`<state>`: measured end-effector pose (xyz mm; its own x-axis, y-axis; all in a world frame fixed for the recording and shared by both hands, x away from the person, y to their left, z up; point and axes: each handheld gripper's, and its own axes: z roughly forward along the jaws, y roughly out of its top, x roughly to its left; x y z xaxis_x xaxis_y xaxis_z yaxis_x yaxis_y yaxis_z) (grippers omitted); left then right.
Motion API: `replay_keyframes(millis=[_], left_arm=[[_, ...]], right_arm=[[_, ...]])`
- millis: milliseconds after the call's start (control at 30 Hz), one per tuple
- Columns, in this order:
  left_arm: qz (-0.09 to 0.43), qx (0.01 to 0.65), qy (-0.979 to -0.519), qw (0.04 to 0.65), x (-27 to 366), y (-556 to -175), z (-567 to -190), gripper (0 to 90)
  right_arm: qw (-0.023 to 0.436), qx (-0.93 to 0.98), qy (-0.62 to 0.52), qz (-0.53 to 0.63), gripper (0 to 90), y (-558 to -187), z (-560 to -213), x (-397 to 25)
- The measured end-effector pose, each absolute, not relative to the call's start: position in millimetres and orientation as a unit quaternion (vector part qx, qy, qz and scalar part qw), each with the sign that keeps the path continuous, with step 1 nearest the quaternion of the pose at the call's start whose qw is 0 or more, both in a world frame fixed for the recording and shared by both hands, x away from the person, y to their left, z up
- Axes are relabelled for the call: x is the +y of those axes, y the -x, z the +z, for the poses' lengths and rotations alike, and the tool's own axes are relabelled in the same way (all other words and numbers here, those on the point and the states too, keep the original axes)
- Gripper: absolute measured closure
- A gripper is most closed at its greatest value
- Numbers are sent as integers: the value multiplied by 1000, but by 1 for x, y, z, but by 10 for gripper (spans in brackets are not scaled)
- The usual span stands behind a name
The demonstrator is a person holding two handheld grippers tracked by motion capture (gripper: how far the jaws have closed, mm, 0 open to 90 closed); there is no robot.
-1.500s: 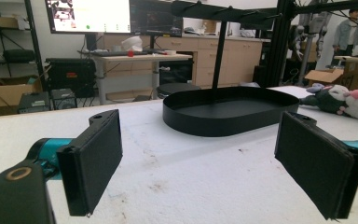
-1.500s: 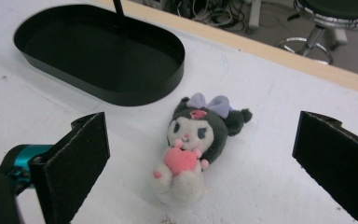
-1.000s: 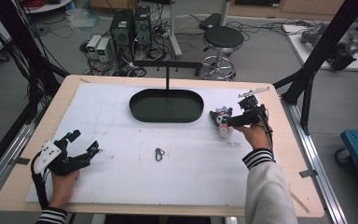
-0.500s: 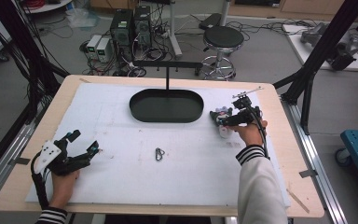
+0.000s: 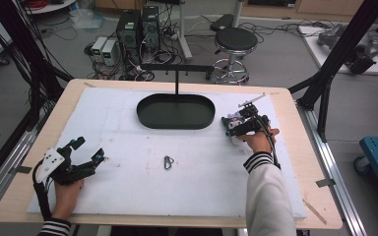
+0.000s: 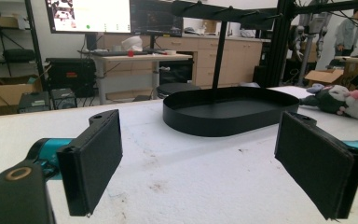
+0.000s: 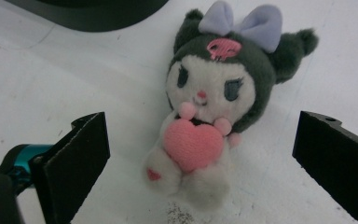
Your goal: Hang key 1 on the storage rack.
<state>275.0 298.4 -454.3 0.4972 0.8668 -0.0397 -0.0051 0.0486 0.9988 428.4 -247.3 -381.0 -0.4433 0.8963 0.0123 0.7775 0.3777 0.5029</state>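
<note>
A small plush toy [image 7: 214, 107], dark grey and white with a lavender bow and a pink heart, lies on the white table cover [image 5: 128, 191] to the right of the black oval tray [image 5: 142, 115]. My right gripper [image 7: 205, 158] is open just above it, one jaw on each side, touching nothing. In the high view the right gripper [image 5: 241, 125] covers most of the toy. My left gripper [image 5: 89, 149] rests open and empty at the table's near left. In its own view the left gripper [image 6: 205, 163] faces the tray [image 6: 223, 123] and the toy [image 6: 340, 100].
A small metal carabiner [image 5: 168, 162] lies on the cover near the middle of the table. A black post with a crossbar [image 5: 176, 81] stands behind the tray. A stool [image 5: 234, 39] and computer cases stand on the floor beyond the far edge.
My right gripper has moved left, from beside the plush toy to over it, staying open. The left gripper has not moved.
</note>
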Motion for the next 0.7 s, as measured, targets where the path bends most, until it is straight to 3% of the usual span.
replay_keyframes(millis=[200,400,533,700], left_arm=[[347,361,-596,628,299,-275,-454,152],[346,362,-596,628,299,-275,-454,153],[346,362,-595,628,299,-275,-454,152],[346,363,-596,628,299,-275,-454,152]], right_arm=[[125,823,-514,206,30,-432,-388,-245],[115,825,-520,189,69,-434,-394,-240],[109,824,-526,180,148,-436,-395,-238],[108,826,-523,179,149,-438,-399,-238]])
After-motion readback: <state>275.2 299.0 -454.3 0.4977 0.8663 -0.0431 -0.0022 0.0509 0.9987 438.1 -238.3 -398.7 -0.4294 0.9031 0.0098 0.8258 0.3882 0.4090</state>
